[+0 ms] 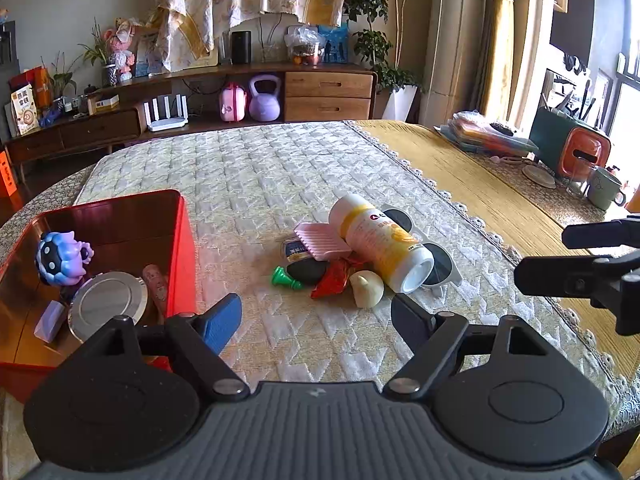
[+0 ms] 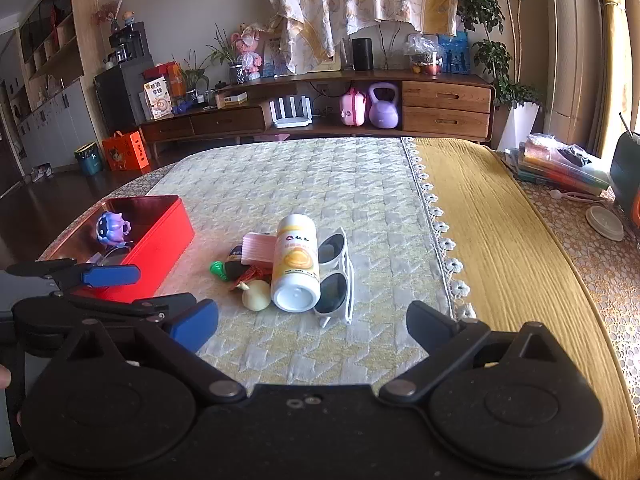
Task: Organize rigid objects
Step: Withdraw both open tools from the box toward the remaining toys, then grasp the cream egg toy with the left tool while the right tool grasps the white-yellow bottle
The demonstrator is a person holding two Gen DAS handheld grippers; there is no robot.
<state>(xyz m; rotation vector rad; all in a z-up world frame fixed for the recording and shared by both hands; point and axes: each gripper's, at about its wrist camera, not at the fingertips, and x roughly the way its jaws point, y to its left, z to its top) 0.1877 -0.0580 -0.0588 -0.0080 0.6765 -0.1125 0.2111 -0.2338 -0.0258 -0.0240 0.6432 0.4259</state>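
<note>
Black left gripper (image 1: 316,316) and right gripper (image 2: 312,326) both wide apart, empty; bottle (image 2: 295,268) ahead

I see a red tin (image 1: 182,240) holding a purple-blue figure (image 1: 64,256), a white and yellow bottle (image 1: 380,244), white-framed sunglasses (image 2: 338,276), a pink comb (image 1: 320,242), and cream-yellow zigzag quilting on the surface (image 1: 280,168)

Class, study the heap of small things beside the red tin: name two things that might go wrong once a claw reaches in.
1. The bottle lies on its side across the sunglasses and comb; nudged, it may roll away.
2. The garlic, green pawn and red wrapper touch, so the open left claw might catch two at once.
</note>
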